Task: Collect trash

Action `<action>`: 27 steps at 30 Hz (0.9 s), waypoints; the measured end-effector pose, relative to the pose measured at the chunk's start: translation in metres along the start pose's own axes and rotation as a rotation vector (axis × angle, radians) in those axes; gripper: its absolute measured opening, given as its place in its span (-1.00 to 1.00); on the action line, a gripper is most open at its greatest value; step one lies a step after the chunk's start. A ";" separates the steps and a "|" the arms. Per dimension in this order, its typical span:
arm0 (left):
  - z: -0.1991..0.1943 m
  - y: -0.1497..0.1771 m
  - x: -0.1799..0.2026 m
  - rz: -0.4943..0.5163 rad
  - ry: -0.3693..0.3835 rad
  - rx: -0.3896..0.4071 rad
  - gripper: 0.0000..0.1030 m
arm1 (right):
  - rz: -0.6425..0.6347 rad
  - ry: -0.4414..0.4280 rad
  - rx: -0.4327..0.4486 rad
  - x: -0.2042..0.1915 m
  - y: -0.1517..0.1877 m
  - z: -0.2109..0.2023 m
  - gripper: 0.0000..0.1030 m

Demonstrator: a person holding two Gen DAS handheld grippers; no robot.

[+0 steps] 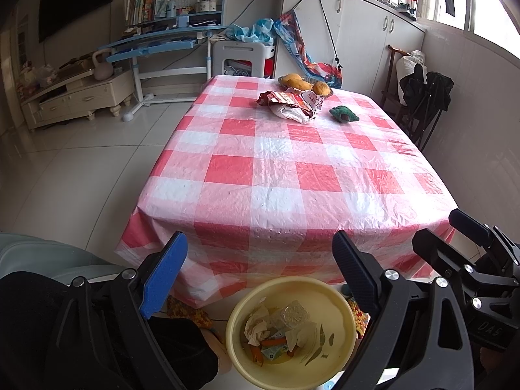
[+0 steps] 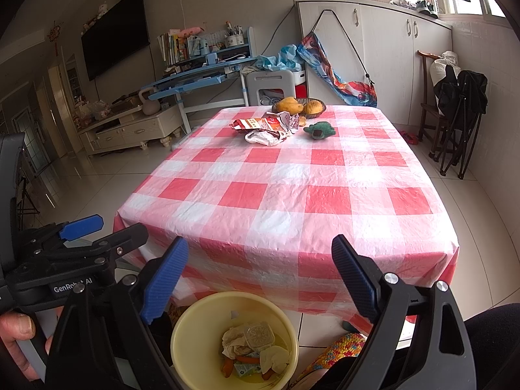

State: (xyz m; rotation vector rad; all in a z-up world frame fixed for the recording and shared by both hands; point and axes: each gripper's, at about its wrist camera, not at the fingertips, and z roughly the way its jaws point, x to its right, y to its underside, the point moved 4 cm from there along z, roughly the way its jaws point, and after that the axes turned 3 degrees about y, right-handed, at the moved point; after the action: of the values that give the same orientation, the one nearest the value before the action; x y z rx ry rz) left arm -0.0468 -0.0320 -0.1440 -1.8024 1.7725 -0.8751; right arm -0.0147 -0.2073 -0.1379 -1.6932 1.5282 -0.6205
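A yellow bin stands on the floor at the table's near edge, holding crumpled paper, wrappers and orange scraps. My left gripper hangs open above it with nothing between its fingers. My right gripper is open and empty too, just right of the left one; its fingers show in the left wrist view. On the far part of the checked table lie crumpled red-and-white snack wrappers and a green plush toy.
A dish of yellow fruit sits at the table's far edge. A dark chair with clothes stands right of the table. White stool, blue desk and low cabinet lie beyond.
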 end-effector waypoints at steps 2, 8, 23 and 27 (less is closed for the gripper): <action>0.000 0.000 0.001 0.003 0.000 -0.001 0.69 | 0.000 0.000 -0.001 -0.001 0.000 0.000 0.67; 0.000 0.000 0.000 0.001 0.001 -0.001 0.69 | -0.002 0.000 -0.002 0.000 0.000 0.000 0.67; 0.000 0.001 0.000 0.003 0.002 -0.003 0.69 | -0.003 0.001 -0.002 -0.002 0.001 0.001 0.67; 0.000 0.000 0.000 0.002 0.002 -0.004 0.69 | -0.004 0.001 -0.001 -0.003 0.001 0.001 0.67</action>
State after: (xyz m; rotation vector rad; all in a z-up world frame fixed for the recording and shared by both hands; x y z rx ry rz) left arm -0.0465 -0.0325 -0.1441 -1.8026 1.7778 -0.8734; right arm -0.0152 -0.2041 -0.1385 -1.6975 1.5268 -0.6226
